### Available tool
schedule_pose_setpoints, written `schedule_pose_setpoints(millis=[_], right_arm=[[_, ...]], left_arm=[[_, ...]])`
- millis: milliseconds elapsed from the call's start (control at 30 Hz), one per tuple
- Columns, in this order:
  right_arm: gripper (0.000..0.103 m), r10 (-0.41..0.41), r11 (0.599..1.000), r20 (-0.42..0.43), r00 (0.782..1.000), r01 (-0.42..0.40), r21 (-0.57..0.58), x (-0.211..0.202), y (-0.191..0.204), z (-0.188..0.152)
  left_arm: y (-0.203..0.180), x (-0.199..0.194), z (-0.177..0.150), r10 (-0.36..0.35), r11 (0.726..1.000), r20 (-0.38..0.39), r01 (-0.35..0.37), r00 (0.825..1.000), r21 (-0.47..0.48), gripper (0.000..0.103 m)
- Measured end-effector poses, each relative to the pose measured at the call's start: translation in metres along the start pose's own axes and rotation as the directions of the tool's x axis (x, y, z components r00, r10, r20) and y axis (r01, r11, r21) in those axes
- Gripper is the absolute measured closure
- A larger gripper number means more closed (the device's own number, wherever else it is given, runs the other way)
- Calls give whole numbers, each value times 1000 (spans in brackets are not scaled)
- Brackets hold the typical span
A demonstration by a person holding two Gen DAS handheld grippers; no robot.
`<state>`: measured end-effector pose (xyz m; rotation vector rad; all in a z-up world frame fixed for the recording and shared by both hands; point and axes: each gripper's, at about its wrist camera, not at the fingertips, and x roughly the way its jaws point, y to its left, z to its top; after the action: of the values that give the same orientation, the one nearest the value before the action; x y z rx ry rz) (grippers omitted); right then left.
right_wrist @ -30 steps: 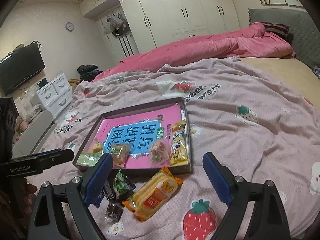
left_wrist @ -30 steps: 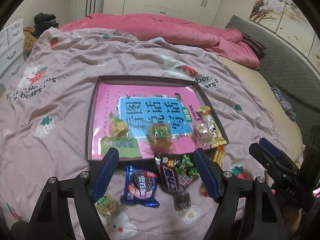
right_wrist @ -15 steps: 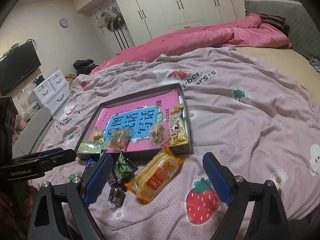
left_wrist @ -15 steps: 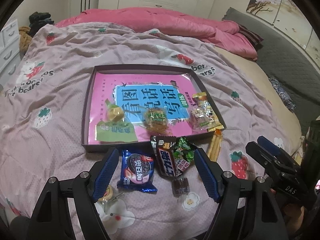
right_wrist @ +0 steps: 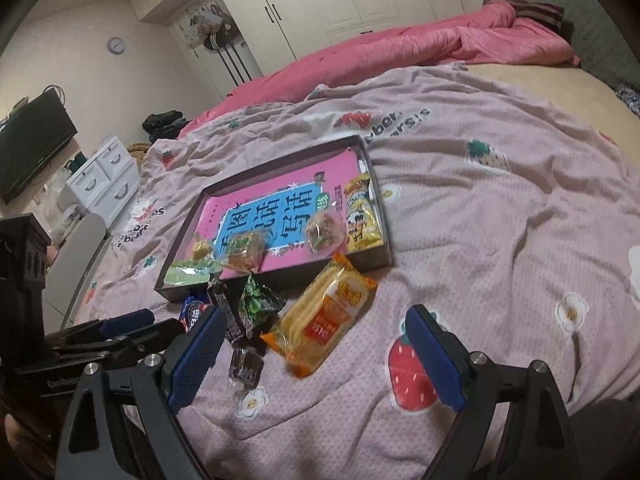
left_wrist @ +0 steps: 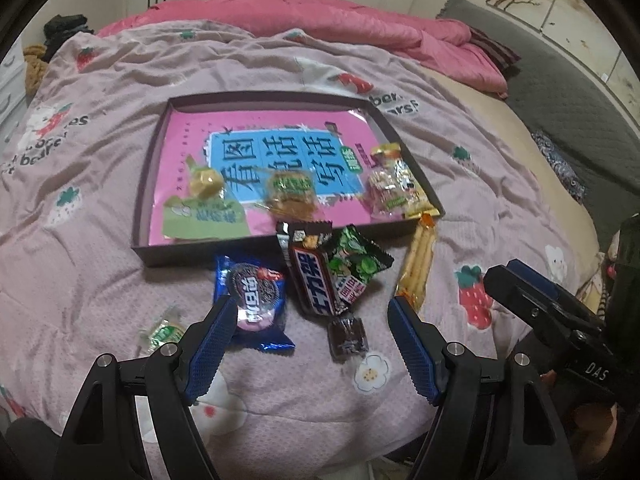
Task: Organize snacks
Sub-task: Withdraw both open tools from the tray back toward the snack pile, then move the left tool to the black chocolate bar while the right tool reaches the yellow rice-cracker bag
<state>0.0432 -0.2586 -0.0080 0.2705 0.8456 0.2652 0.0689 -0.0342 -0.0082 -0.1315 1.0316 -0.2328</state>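
one gripper [left_wrist: 576,344] body reads "das"; tray [left_wrist: 256,100] behind.

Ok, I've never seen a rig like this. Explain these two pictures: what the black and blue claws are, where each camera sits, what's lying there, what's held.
A person holds a two-finger gripper in each hand; a camera on each looks along its fingers. One picture is from the left gripper, the other from the right gripper. Both are open and hold nothing. On the bed lies a tray with several snacks inside. Loose in front of it: an Oreo pack, a chocolate bar, a green packet, a yellow biscuit pack and two small sweets.
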Motion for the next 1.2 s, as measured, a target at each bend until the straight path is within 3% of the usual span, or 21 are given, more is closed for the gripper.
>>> schedule_pose_setpoints(millis=[467, 700, 1200], right_arm=[[12, 21, 999, -67, 998, -20, 28, 12, -4, -7], [12, 40, 998, -121, 992, -33, 54, 27, -9, -10], [12, 47, 993, -156, 987, -29, 115, 53, -20, -8]], left_arm=[[0, 12, -6, -4, 1000, -44, 4, 999, -6, 24], [15, 23, 1, -47, 997, -66, 43, 997, -64, 24], [11, 59, 27, -123, 991, -99, 117, 987, -65, 25]])
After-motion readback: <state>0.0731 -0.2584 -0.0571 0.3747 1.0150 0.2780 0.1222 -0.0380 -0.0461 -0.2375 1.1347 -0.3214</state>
